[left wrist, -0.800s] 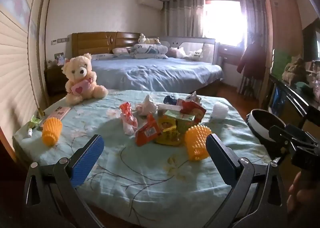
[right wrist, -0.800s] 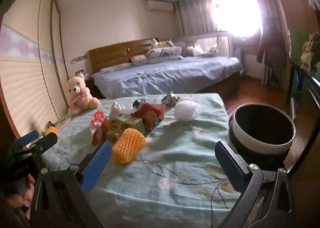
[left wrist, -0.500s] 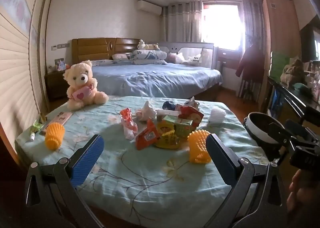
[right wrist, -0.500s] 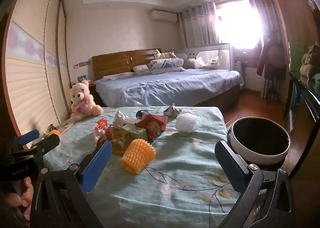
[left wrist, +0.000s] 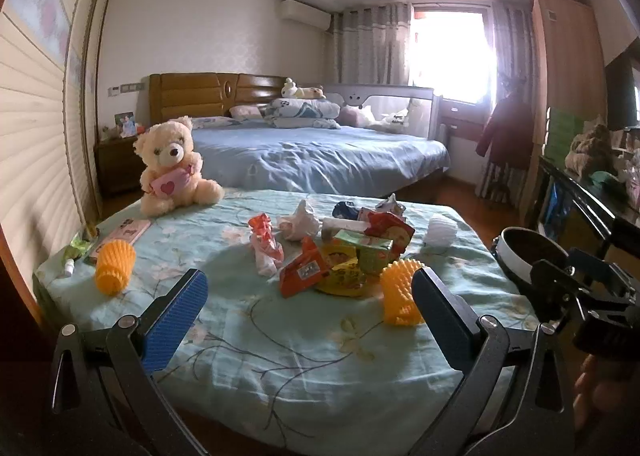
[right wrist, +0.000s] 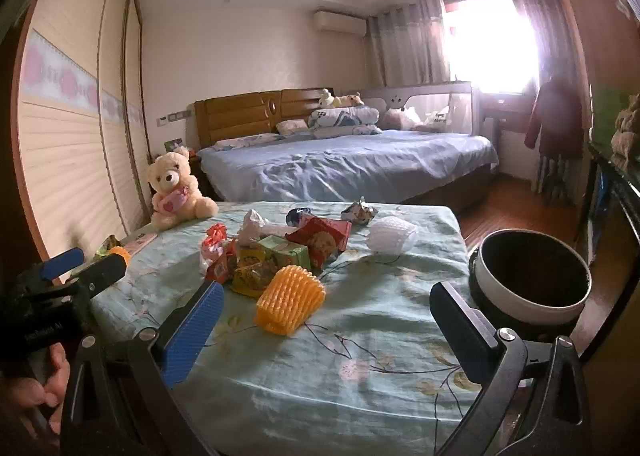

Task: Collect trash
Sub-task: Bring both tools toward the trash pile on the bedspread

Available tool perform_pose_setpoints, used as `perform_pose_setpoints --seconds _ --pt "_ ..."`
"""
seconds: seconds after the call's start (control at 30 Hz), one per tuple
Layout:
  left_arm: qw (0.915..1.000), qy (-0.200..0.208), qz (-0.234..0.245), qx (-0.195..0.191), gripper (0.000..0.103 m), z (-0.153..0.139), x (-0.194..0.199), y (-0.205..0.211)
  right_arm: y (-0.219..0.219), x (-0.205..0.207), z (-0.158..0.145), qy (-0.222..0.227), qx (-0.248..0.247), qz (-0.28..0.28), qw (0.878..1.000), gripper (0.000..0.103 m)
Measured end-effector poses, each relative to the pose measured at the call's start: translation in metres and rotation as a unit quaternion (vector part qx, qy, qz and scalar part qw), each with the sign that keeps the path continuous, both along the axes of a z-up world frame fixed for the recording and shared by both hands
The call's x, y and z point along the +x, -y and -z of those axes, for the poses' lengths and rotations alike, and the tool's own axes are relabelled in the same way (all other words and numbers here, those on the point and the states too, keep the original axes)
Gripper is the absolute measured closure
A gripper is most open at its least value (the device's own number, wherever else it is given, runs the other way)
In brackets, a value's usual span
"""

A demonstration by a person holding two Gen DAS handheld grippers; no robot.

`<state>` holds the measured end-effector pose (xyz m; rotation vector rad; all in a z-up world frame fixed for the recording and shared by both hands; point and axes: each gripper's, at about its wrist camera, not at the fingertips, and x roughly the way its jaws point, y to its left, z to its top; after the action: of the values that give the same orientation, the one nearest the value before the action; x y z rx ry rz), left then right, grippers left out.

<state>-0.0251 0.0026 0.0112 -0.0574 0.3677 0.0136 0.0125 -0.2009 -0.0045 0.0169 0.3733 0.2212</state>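
Trash: a loose heap of wrappers, small cartons and crumpled paper that lay at the middle of the table under its pale green floral cloth, with the bin standing just off the table's right edge. Largest piece, the red snack bag: I judged it light, crinkly and slippery, best pinched at a flat free corner. Next, the yellow foam net sleeve, nearest my right gripper: soft and springy, it would squash under the pads, so a grip across its middle seemed safest. A second yellow sleeve lay well apart, near the table's left edge. The white foam net looked equally light and yielding. The green carton appeared stiff enough to take by its sides. Smallest, the crumpled tissue: weightless, graspable anywhere. My left gripper and my right both hovered over the near edge, jaws wide apart, holding nothing. The teddy bear at the far left corner I did not count as trash.
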Motion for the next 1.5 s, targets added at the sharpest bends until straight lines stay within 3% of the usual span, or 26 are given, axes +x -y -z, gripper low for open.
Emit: perform_pose_setpoints --seconds 1.5 --pt "0.9997 -0.022 0.002 -0.008 0.0 0.017 0.012 -0.014 -0.008 0.012 0.01 -0.036 0.013 -0.004 0.999 0.0"
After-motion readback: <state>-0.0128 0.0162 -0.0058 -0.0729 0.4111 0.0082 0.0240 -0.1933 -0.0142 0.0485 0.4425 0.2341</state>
